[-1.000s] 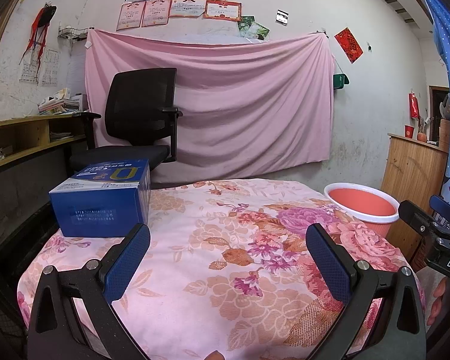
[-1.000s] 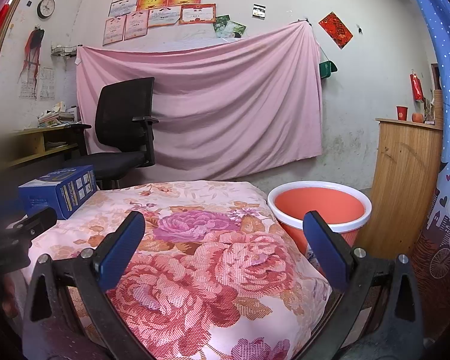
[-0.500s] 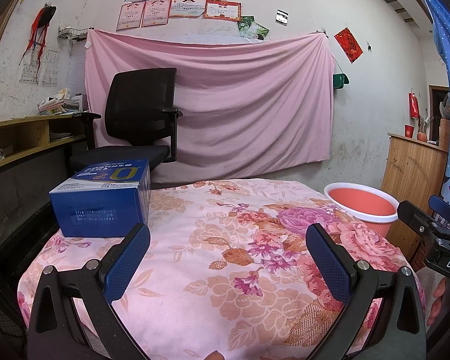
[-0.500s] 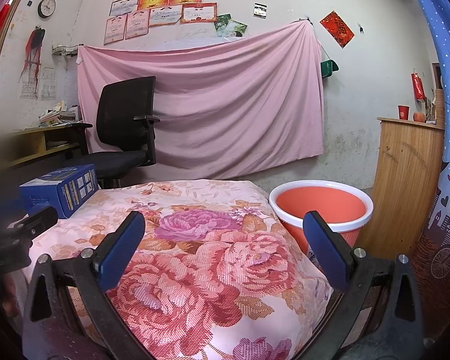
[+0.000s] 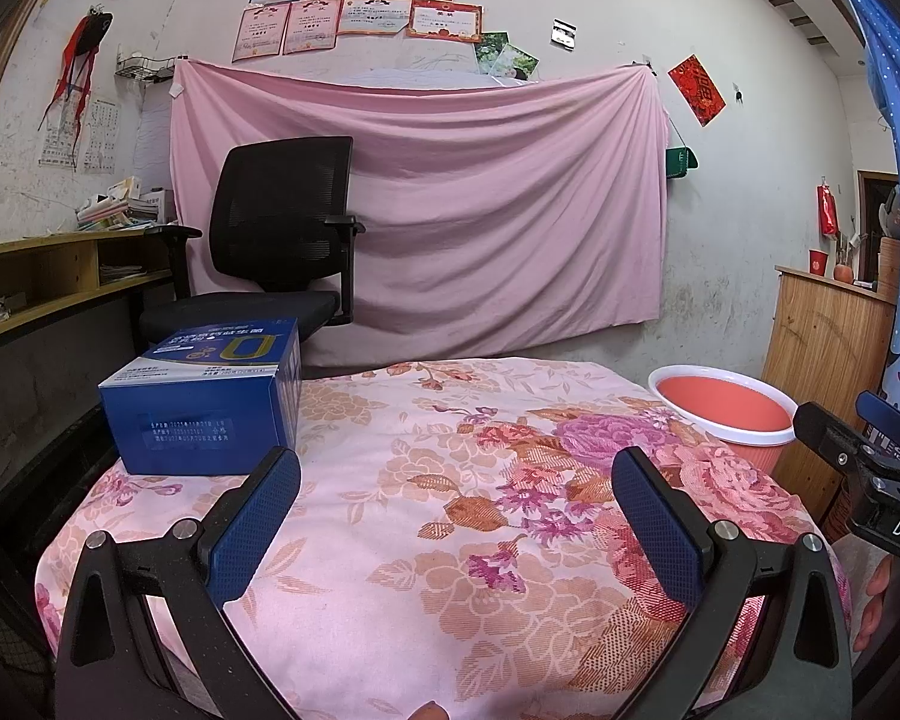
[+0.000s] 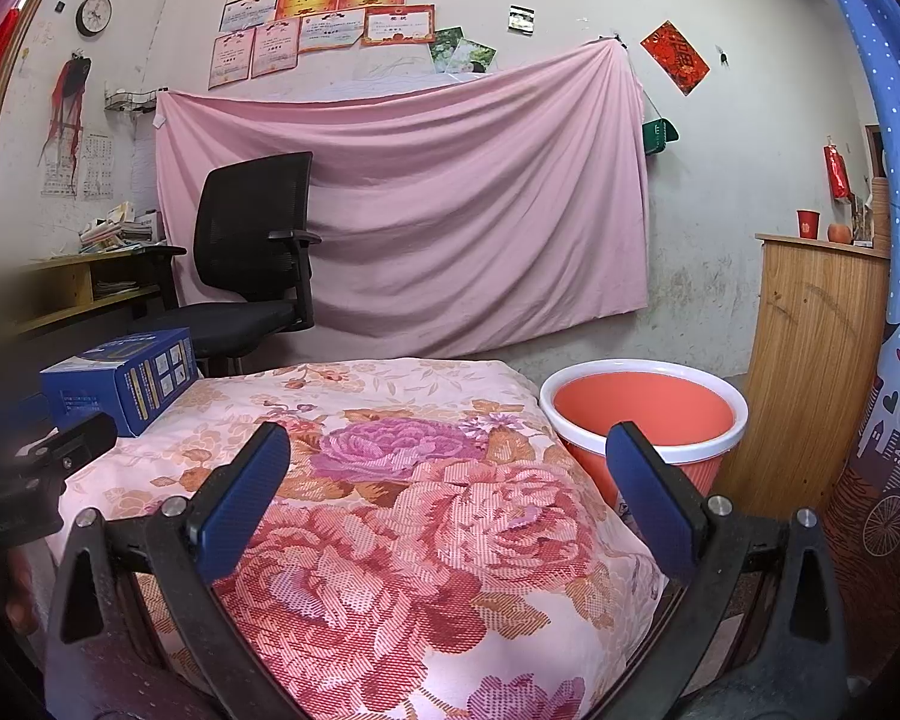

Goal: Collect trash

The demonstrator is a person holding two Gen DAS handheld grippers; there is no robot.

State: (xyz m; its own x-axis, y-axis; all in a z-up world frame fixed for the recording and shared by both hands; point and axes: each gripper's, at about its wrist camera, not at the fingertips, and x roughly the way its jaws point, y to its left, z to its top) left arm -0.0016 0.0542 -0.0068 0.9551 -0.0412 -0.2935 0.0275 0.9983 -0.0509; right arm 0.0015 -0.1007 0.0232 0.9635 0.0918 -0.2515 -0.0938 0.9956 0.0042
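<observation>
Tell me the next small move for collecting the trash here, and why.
Probably ease the left gripper forward and leftward toward the blue box. Both grippers are open and hold nothing, the box is the only loose item on the floral cloth, and it sits just ahead of the left finger. The orange bin stands beside the table, on the right gripper side, for the drop.

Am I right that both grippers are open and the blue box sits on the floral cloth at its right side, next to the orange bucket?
Not quite: the blue box sits at the left side of the floral cloth, far from the orange bucket, as the left wrist view shows. The left gripper and right gripper are indeed both open.
</observation>
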